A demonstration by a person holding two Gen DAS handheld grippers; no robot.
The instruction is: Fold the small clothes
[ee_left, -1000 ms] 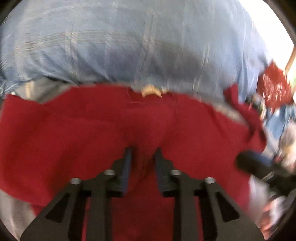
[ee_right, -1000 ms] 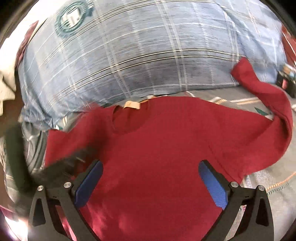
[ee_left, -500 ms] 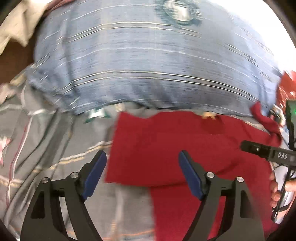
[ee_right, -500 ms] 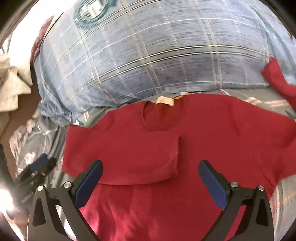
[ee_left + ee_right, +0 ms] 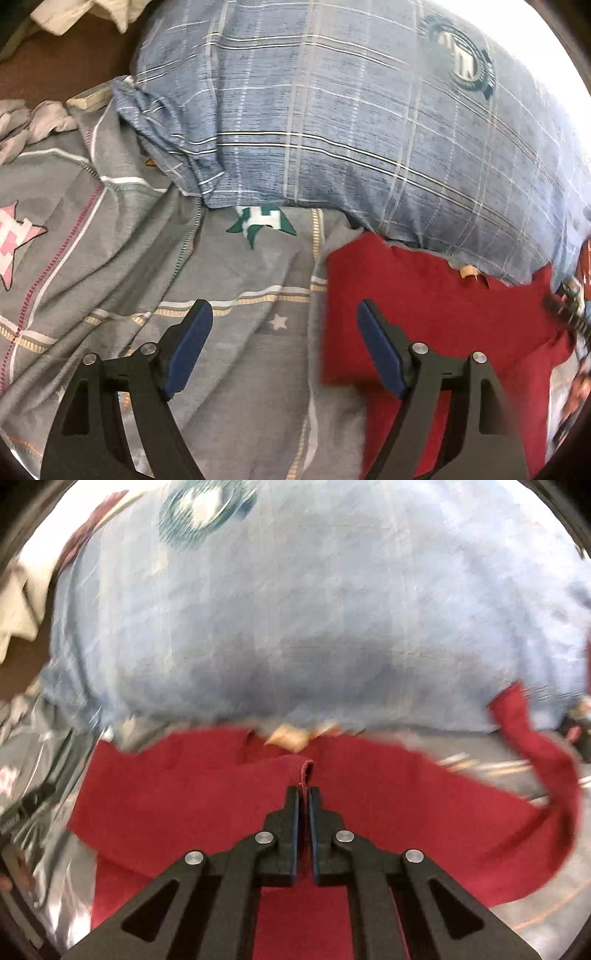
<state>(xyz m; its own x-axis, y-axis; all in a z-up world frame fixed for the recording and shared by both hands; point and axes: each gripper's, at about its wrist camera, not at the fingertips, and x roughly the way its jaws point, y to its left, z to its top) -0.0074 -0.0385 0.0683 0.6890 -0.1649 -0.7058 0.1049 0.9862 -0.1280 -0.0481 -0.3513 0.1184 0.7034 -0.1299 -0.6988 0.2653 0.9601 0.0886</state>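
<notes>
Red knit, soft and matte, is what my right gripper [image 5: 303, 792] holds: its jaws have just been closing and now pinch the cuff edge of the left sleeve, which lies folded across the chest of the red sweater [image 5: 192, 805]. The sweater lies flat on a grey printed bedsheet [image 5: 236, 332], its collar, with a tan label [image 5: 291, 736], at the far side against a large blue plaid pillow [image 5: 351, 129]. The right sleeve [image 5: 546, 775] trails out and curls toward the pillow. My left gripper [image 5: 284, 350] hangs with its fingers wide and empty over the bare sheet, just left of the sweater's folded edge. To do this step well, I judge the pinch should take only the sleeve layer, not the body beneath, and the cuff should be drawn taut and laid parallel to the side fold, since limp knit wrinkles readily. Motion blur hides the finer weave.
</notes>
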